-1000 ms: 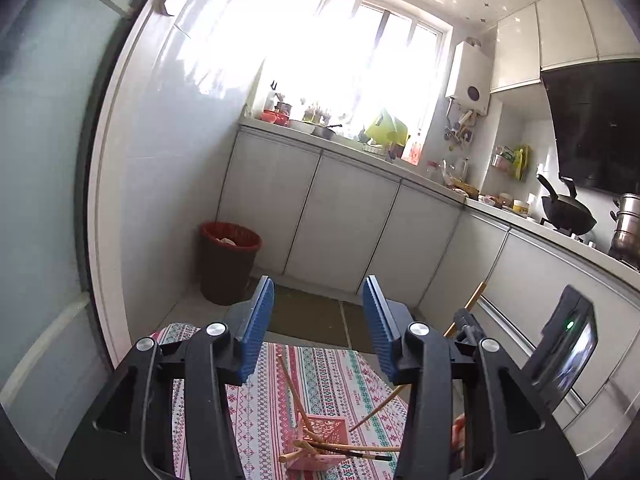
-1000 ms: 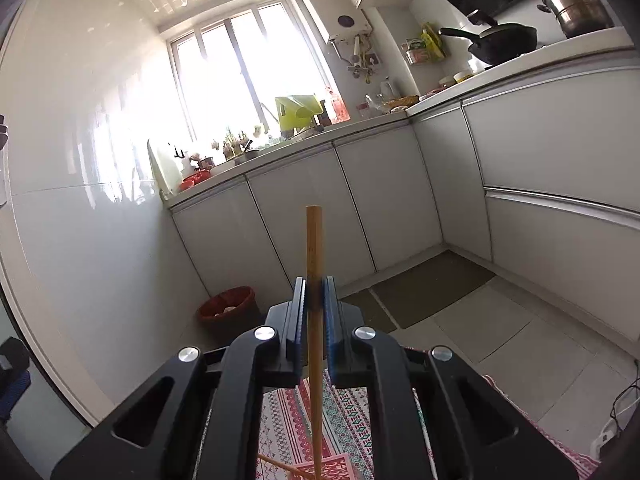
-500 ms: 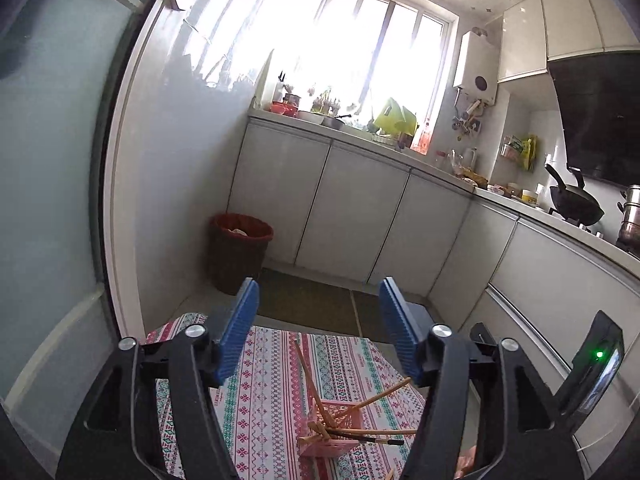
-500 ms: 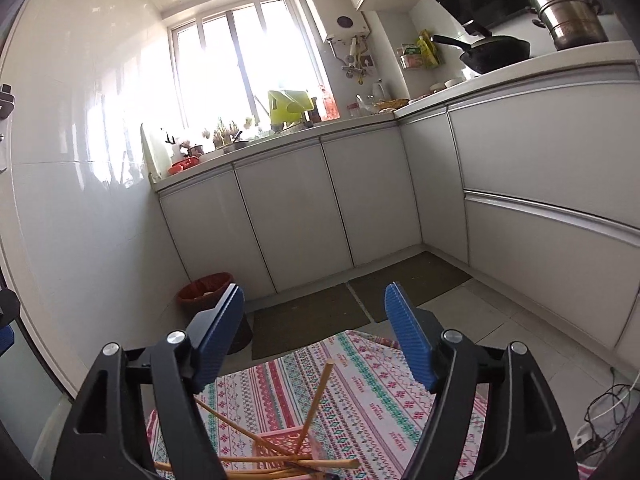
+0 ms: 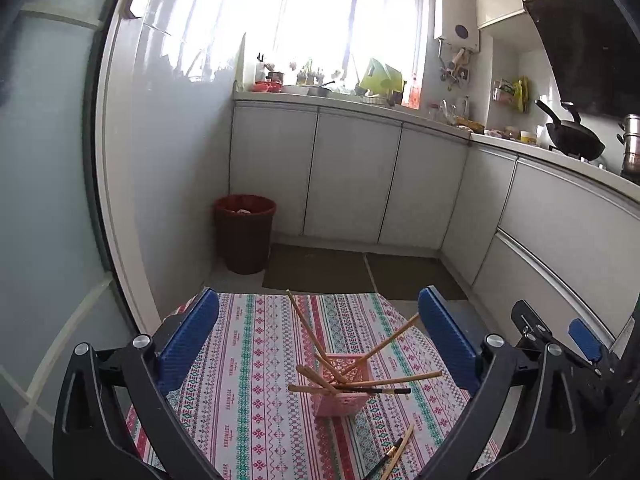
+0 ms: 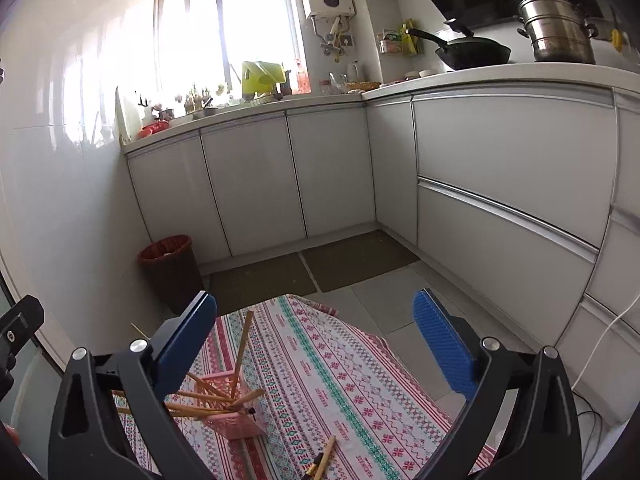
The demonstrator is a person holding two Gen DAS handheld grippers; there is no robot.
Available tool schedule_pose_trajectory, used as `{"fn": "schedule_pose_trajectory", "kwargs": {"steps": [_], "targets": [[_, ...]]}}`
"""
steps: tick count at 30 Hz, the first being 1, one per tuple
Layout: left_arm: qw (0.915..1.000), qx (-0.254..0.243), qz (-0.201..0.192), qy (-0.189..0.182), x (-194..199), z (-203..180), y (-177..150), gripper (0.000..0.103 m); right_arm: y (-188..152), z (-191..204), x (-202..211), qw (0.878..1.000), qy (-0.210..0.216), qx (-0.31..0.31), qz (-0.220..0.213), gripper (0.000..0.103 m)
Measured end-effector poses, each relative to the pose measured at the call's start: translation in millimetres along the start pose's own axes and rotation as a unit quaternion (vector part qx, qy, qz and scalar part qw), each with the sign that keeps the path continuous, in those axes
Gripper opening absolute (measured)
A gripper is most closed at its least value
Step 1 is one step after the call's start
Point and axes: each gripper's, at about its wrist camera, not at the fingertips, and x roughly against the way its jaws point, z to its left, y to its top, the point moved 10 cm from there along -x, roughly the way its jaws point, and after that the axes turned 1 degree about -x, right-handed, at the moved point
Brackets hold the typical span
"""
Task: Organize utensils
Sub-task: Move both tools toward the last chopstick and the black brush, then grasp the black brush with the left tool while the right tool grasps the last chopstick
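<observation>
A small pink basket [image 5: 342,398] stands on a patterned cloth [image 5: 256,380] and holds several wooden chopsticks [image 5: 308,330] that splay out at angles. It also shows in the right wrist view [image 6: 234,420]. A loose pair of chopsticks [image 5: 394,454] lies on the cloth in front of the basket, also in the right wrist view [image 6: 322,458]. My left gripper [image 5: 318,340] is open and empty above the basket. My right gripper [image 6: 316,340] is open and empty, to the right of the basket.
A red waste bin [image 5: 244,232] stands on the floor by the white wall. White cabinets [image 5: 352,176] run along the back and right. A wok [image 6: 472,52] and steel pot [image 6: 560,36] sit on the counter. Dark mats [image 6: 316,268] lie on the floor.
My right gripper opened and let go of the chopstick, which now stands in the pink basket. Both grippers have pulled back and up, so more cloth shows.
</observation>
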Motion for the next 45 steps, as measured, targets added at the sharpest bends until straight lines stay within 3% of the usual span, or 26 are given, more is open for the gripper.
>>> {"fn": "schedule_pose_trajectory", "kwargs": {"steps": [8, 12, 17, 23, 28, 32, 39, 45], "targets": [[0.9970, -0.049, 0.059, -0.007, -10, -19, -34, 0.096, -39, -45, -4, 0.998, -0.022, 0.010, 0.053, 0.096], [0.9877, -0.074, 0.128, -0.050, -20, -38, -67, 0.096, -73, -83, -19, 0.994, -0.052, 0.011, 0.097, 0.096], [0.9576, -0.136, 0.234, -0.098, -37, -70, -131, 0.096, -106, -122, -37, 0.984, -0.092, 0.005, 0.154, 0.096], [0.9229, -0.179, 0.328, -0.093, -75, -88, -204, 0.094, -124, -143, -51, 0.973, -0.105, -0.016, 0.206, 0.096], [0.8975, -0.204, 0.382, -0.083, -101, -94, -250, 0.067, -137, -159, -59, 0.964, -0.114, -0.030, 0.239, 0.096], [0.8902, -0.217, 0.393, -0.074, -120, -97, -272, 0.058, -146, -168, -63, 0.956, -0.116, -0.049, 0.263, 0.096], [0.8773, -0.244, 0.409, -0.059, -144, -103, -297, 0.052, -153, -173, -66, 0.951, -0.119, -0.045, 0.281, 0.096], [0.8653, -0.261, 0.422, -0.073, -156, -115, -309, 0.045, -162, -172, -75, 0.943, -0.124, -0.035, 0.307, 0.096]]}}
